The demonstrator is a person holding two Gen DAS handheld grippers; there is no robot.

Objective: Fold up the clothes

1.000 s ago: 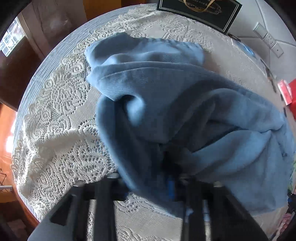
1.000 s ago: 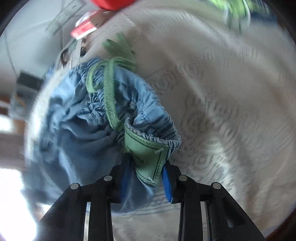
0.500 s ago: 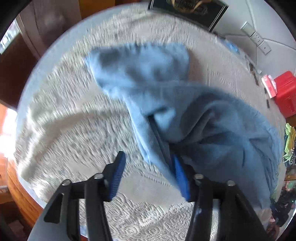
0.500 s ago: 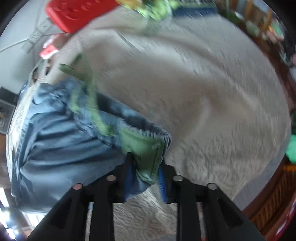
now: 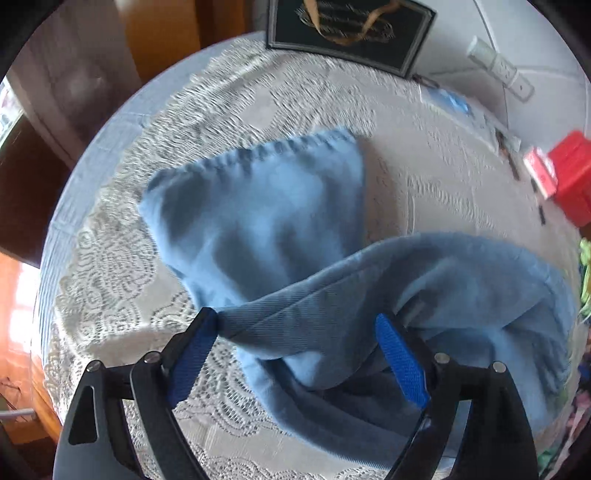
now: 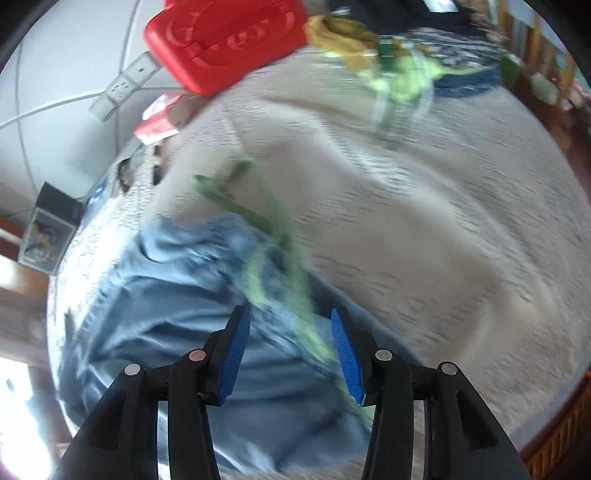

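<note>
Your left gripper point(image 5: 295, 325) has its blue-padded jaws spread wide; they have just been opening, and a fold of the blue shorts point(image 5: 266, 221) lies loosely between them without being pinched. The left pad's tip looks to touch the fold's edge, while the right pad stands clear in front of the cloth.

The blue shorts are your landmark. They lie crumpled on the lace tablecloth point(image 5: 110, 295), one leg spread flat away from your left gripper with its stitched hem on the far side, the rest heaped toward your right. Beyond the shorts, at the far edge of the table, leans a dark framed picture point(image 5: 351, 29). To the right of the shorts sits a red box point(image 5: 572, 181), and a white power strip point(image 5: 498, 70) runs along the wall behind it.

Your right gripper point(image 6: 290, 332) has its jaws moderately apart; they too have just been opening. The waistband end of the shorts point(image 6: 177, 332) sits below and between them, with the green drawstring point(image 6: 258, 218) trailing away across the cloth, but nothing is clamped. The view is smeared by motion, so you cannot tell whether either pad brushes the fabric. Past the shorts from here you see the red box point(image 6: 229, 40) and a heap of green and yellow clothes point(image 6: 388, 62).
</note>
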